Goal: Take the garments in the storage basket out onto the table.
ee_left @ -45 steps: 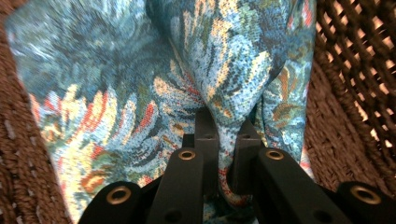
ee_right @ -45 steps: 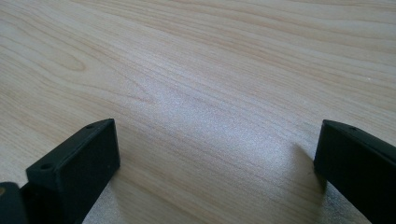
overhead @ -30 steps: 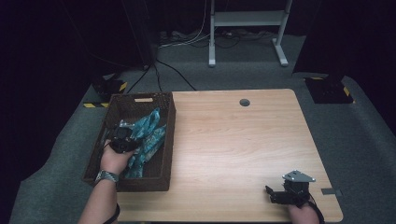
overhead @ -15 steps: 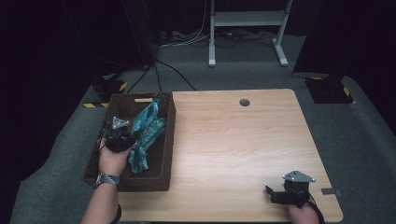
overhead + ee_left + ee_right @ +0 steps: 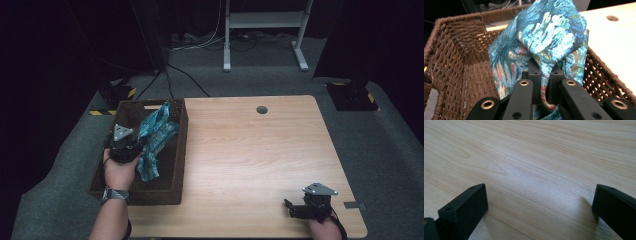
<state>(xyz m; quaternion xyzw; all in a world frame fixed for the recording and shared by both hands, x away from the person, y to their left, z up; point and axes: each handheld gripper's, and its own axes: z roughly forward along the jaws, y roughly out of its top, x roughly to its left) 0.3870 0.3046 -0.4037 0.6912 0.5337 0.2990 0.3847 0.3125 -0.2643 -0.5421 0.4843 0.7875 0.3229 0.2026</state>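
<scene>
No word, number, label or brand name can be read anywhere in these pictures. The nearest things to signs are the yellow-and-black hazard stripes on the floor at the far left of the counter, which carry no writing. The blue patterned cloth and the wicker basket bear only pattern and weave, no lettering.

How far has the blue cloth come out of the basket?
Done: the left gripper has pinched the blue patterned cloth. In hand: the cloth is bunched above the rim, its lower end hanging inside the brown wicker basket. Left: bring it onto the wooden table, probably. The right gripper rests open there.
</scene>
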